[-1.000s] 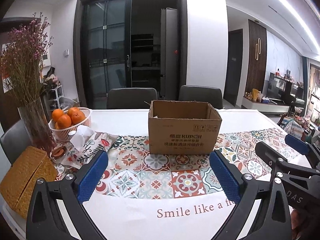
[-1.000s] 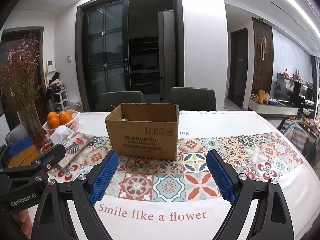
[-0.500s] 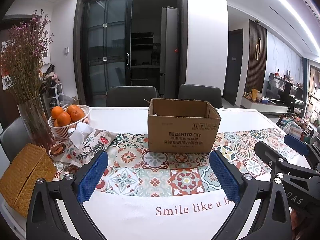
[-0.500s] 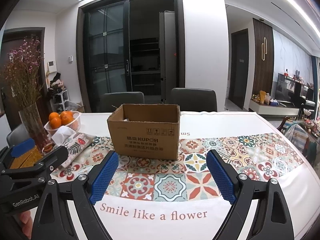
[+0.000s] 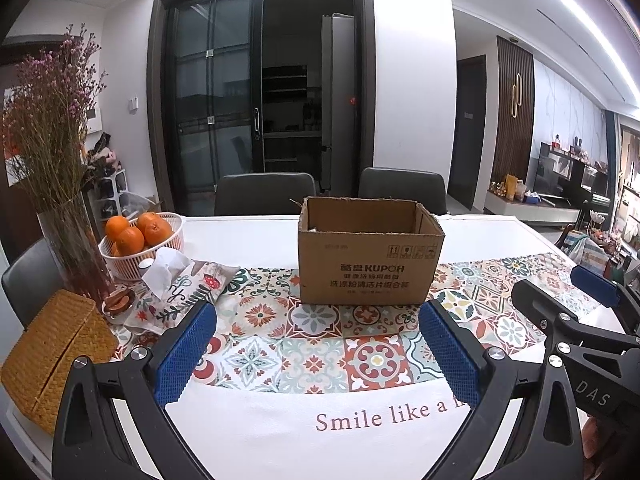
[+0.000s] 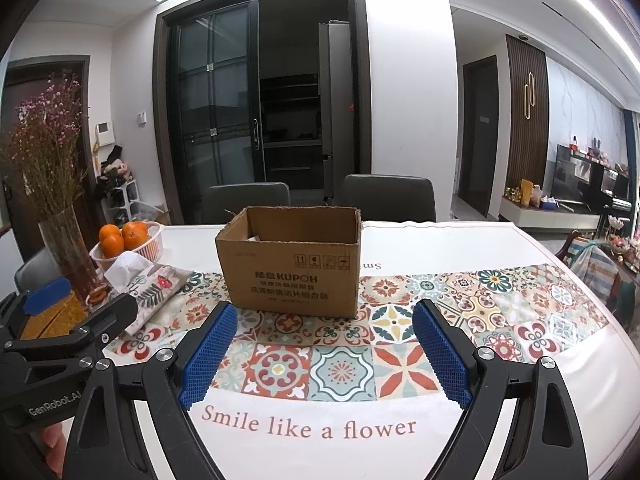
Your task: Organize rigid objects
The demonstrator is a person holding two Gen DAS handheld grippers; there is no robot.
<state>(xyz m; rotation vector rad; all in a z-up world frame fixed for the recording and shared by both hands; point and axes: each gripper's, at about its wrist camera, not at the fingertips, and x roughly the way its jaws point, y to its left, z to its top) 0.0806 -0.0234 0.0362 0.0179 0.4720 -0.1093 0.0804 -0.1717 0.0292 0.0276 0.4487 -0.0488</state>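
Observation:
An open brown cardboard box stands on the patterned table runner, straight ahead of both grippers; it also shows in the right wrist view. Something pale lies inside it, mostly hidden. My left gripper is open and empty, held over the near part of the table. My right gripper is open and empty, beside the left one. Each gripper shows at the edge of the other's view.
At the left stand a white basket of oranges, a glass vase of dried flowers, a fabric tissue pouch and a woven box. Two dark chairs stand behind the table.
Both grippers have drawn back and risen slightly, so the box looks a little farther and lower. Both stay open and empty.

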